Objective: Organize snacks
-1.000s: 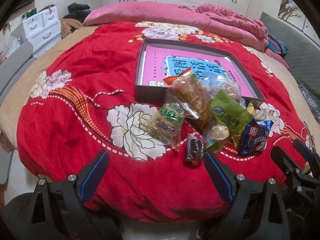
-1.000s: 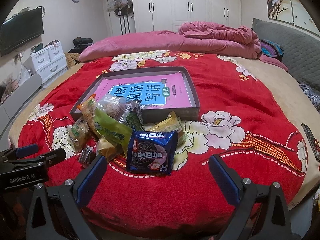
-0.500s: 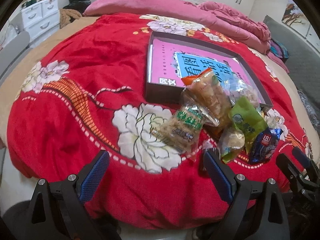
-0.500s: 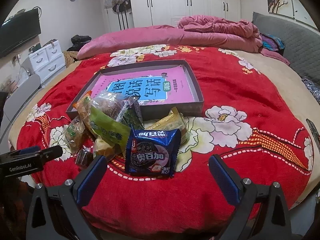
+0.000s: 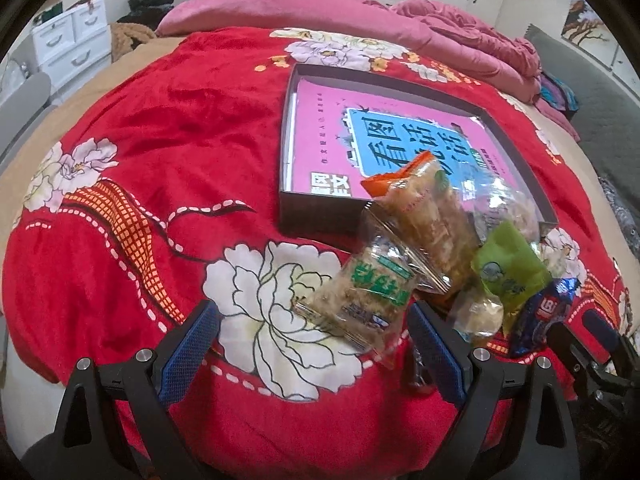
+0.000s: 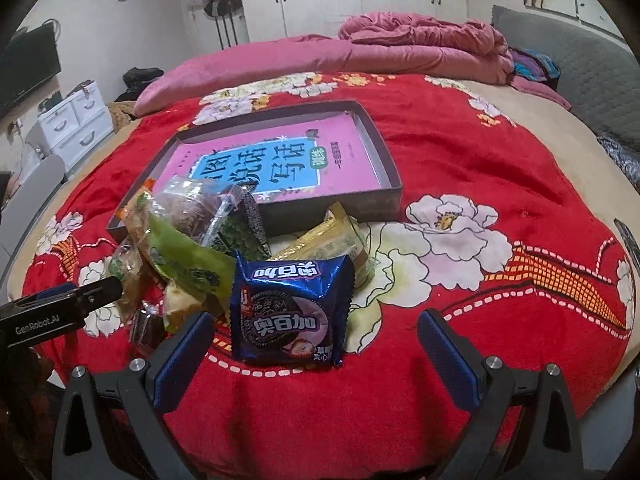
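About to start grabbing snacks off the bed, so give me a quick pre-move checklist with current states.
1. Left gripper open, nothing held: ok.
2. Right gripper open, nothing held: ok.
3. Clear rice-cracker packet lined up between the left fingers: ok.
4. Blue cookie packet centred for the right gripper: not ok, it sits toward the left finger.
5. Dark tray has room: ok, only a pink book inside.
6. Snack pile stable: cannot tell, the packets overlap.

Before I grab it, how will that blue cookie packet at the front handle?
The blue cookie packet looks puffy and glossy, so probably light and somewhat slippery. The picture shows sandwich cookies, likely brittle if squeezed. It lies flat, unlikely to roll.
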